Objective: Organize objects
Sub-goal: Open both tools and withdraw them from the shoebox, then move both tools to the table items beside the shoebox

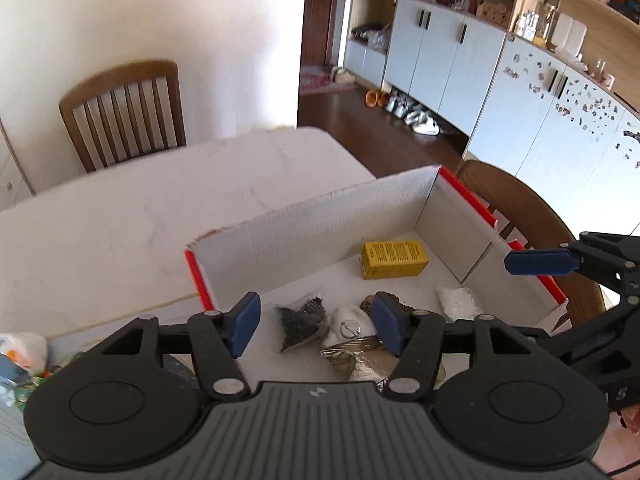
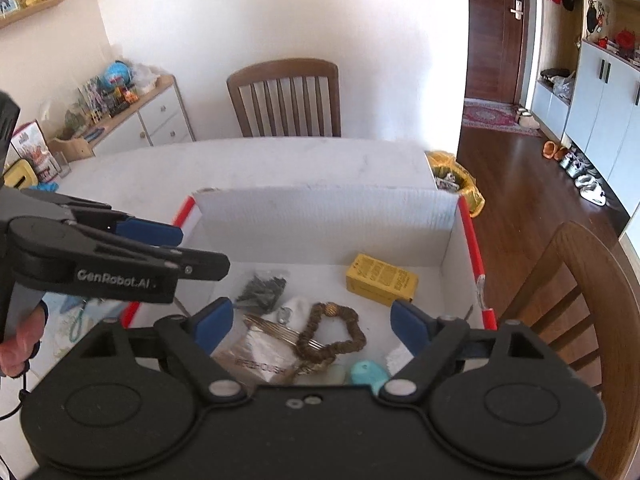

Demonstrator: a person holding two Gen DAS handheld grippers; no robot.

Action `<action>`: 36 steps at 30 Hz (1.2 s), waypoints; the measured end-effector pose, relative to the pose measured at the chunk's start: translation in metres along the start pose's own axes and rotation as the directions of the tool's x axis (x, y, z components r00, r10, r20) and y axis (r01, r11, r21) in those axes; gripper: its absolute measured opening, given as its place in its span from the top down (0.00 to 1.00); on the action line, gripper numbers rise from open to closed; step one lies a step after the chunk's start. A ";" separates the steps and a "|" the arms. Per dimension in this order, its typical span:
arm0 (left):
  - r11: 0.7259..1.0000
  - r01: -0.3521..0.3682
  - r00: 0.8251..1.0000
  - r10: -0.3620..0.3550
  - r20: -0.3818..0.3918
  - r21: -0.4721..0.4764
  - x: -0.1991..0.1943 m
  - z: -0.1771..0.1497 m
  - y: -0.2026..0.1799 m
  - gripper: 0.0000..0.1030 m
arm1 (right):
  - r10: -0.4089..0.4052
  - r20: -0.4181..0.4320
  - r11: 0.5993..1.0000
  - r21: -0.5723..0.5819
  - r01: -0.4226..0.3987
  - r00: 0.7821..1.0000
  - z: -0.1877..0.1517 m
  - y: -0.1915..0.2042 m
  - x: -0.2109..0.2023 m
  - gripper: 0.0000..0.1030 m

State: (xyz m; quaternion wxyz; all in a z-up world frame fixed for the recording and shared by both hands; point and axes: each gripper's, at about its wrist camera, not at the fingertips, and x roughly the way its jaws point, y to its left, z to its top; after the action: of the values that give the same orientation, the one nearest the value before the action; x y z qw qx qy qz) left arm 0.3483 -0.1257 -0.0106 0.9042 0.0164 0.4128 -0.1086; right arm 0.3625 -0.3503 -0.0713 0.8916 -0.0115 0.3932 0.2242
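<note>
A white cardboard box with red edges [image 1: 328, 216] [image 2: 328, 208] stands on the white table. Inside lie a yellow carton [image 1: 394, 260] [image 2: 382, 280], a bag of dark screws [image 1: 302, 322] [image 2: 262, 290], a brown bead bracelet [image 2: 332, 334], a silver foil packet [image 1: 354, 356], a white bag [image 1: 458, 302] and a turquoise object [image 2: 368, 374]. My left gripper [image 1: 316, 330] is open and empty above the box's near side. My right gripper [image 2: 314, 326] is open and empty over the bracelet. Each gripper shows in the other's view [image 1: 540, 262] [image 2: 152, 232].
Wooden chairs stand at the far side [image 1: 124, 114] [image 2: 286, 98] and the right side [image 2: 588, 300] of the table. A yellow bag [image 2: 456, 180] lies past the table's right corner. Packets [image 1: 20, 356] lie left of the box. A sideboard with clutter [image 2: 120, 116] stands at left.
</note>
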 end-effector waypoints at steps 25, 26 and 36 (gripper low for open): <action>0.999 -0.017 0.990 0.021 0.138 -0.034 -0.087 -0.041 0.069 0.17 | 0.041 0.086 0.995 0.086 -0.048 0.995 -0.009 0.065 -0.022 0.01; 0.999 -0.018 0.990 0.023 0.141 -0.034 -0.089 -0.043 0.073 0.17 | 0.045 0.087 0.995 0.089 -0.053 0.995 -0.009 0.069 -0.021 0.01; 0.999 -0.012 0.986 0.016 0.164 -0.030 -0.105 -0.059 0.114 0.10 | 0.069 0.086 0.995 0.073 -0.075 0.994 -0.007 0.123 -0.005 0.01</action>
State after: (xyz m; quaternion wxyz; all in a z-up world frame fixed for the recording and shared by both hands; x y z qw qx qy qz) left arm 0.2616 0.0113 0.0224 0.9360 -0.0026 0.3384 -0.0974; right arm 0.3049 -0.2431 -0.0535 0.8984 0.0458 0.3641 0.2414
